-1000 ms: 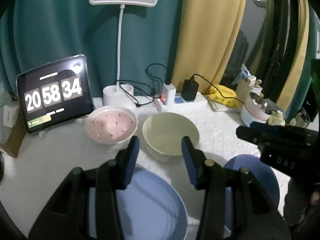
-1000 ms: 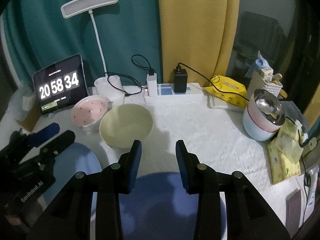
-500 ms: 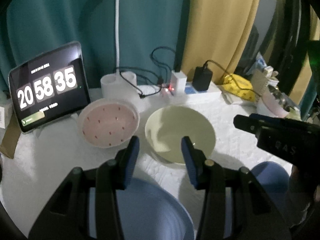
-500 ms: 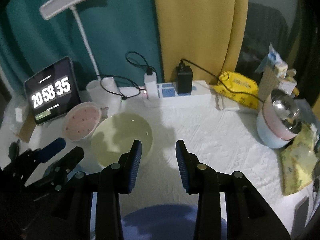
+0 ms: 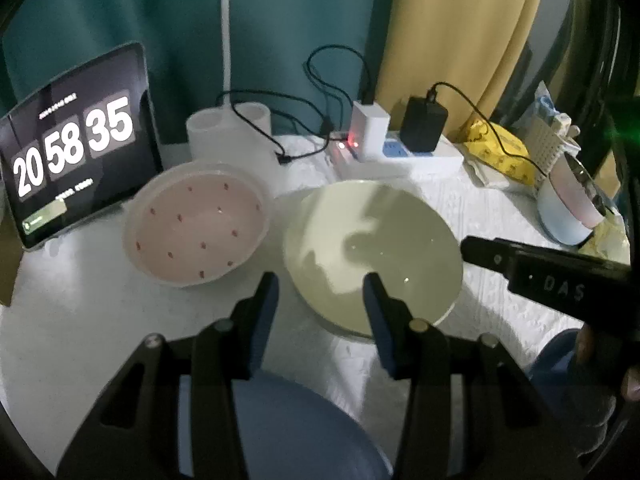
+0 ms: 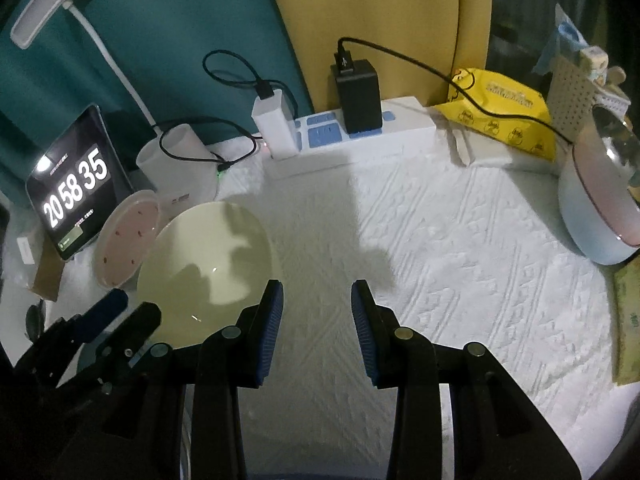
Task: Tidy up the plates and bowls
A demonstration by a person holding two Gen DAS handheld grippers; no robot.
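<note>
A pale green bowl [image 5: 372, 252] stands upright on the table beside a pink bowl with red dots [image 5: 196, 224]; both are empty. My left gripper [image 5: 320, 300] hovers open over the near rim of the green bowl, with nothing between its fingers. A blue plate [image 5: 304, 432] lies under it, and a second blue plate [image 5: 556, 356] shows at the right edge. My right gripper [image 6: 316, 300] is open over the white cloth, just right of the green bowl [image 6: 208, 268]. The pink bowl [image 6: 128, 236] lies beyond it. Each gripper appears in the other's view: right gripper [image 5: 472, 246], left gripper [image 6: 128, 308].
A tablet clock [image 5: 76, 148] leans at the back left. A white lamp base [image 5: 228, 128] and a power strip with chargers and cables [image 6: 360, 132] line the back. Stacked bowls with a metal one on top [image 6: 600, 208] and a yellow packet [image 6: 504, 108] sit at the right.
Both grippers have moved forward and down toward the bowls, which now look larger. The blue plates have slid toward the bottom of the views. The jaws have kept their width.
</note>
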